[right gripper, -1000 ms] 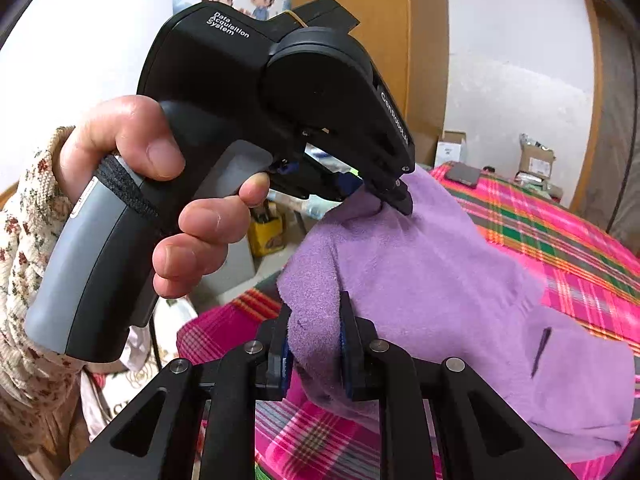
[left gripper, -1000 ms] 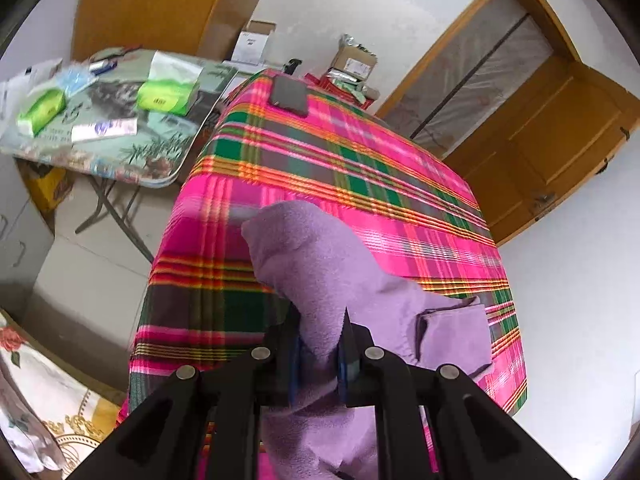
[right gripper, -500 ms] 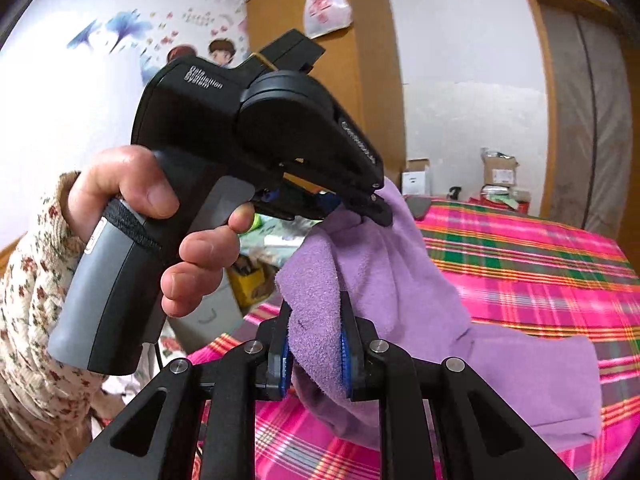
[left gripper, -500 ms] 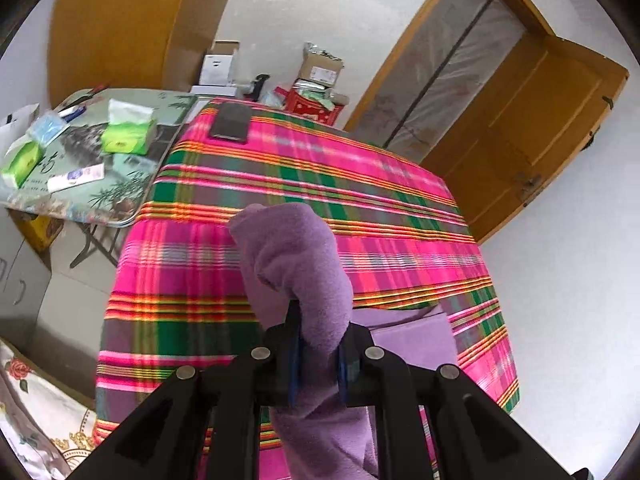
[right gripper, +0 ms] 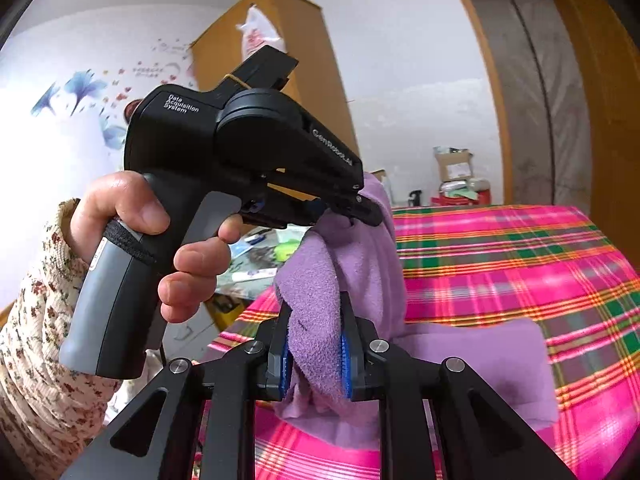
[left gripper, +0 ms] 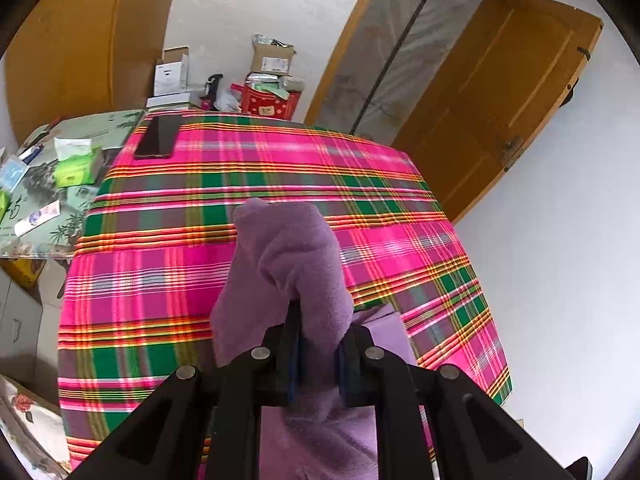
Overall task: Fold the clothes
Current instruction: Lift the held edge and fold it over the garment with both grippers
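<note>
Well, the biggest thing here is the table [left gripper: 168, 248], draped in a loud pink, green and yellow plaid cloth that hangs over its edges. A purple fleece garment [left gripper: 292, 264] is partly lifted off it: one bunched end stands up above the cloth near the near edge, while the rest trails down and lies flat on the plaid toward the near right corner [right gripper: 480, 360]. Both tools have hold of it. The left gripper [left gripper: 316, 360] is clamped on a thick fold of the fleece, which bulges up out of its jaws. The right gripper [right gripper: 316, 356] is pinched on another fold just beside it, blue pads pressed into the fabric on both sides. In the right wrist view the left hand [right gripper: 160, 240], in a floral sleeve, grips the grey handle of the other tool, whose tips bite into the top of the raised purple bunch. A dark phone [left gripper: 158, 136] lies flat at the far left corner of the table.
</note>
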Demonstrator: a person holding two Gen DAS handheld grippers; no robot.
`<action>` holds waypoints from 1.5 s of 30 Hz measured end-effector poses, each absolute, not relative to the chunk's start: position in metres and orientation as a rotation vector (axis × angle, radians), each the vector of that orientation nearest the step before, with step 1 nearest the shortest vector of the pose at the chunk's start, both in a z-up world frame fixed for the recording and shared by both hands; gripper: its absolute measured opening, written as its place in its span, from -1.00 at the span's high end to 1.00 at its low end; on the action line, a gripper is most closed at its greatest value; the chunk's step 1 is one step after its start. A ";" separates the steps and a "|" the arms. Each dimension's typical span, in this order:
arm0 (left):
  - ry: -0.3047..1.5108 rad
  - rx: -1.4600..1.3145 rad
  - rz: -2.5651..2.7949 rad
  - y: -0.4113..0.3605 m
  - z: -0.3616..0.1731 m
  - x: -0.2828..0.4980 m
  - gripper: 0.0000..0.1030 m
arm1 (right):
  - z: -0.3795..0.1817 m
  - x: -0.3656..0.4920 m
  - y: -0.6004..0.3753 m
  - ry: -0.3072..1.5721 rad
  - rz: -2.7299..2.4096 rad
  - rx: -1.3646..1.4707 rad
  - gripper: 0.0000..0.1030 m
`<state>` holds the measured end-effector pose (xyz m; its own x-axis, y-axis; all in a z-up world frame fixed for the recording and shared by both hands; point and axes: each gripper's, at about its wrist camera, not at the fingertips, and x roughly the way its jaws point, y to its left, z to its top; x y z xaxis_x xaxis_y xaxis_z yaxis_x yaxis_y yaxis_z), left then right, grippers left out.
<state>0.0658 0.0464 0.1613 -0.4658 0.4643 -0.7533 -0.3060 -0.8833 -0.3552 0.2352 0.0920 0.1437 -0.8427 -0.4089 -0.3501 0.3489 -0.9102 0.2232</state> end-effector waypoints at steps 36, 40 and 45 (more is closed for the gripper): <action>0.026 -1.601 2.050 0.234 0.058 0.015 0.53 | 0.061 0.195 0.280 -0.684 -2.797 0.847 0.60; -0.001 -1.586 2.007 0.232 0.054 0.014 0.46 | 0.045 0.191 0.295 -0.750 -2.783 0.895 0.58; -0.072 -1.478 2.008 0.213 0.066 0.018 0.44 | 0.037 0.197 0.306 -0.789 -2.776 0.896 0.55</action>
<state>0.0177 0.2126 0.0664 -0.1666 0.5159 -0.8403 -0.4548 -0.7963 -0.3988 0.1969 0.3057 0.0374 -0.8178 -0.2641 -0.5114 -0.0446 -0.8568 0.5137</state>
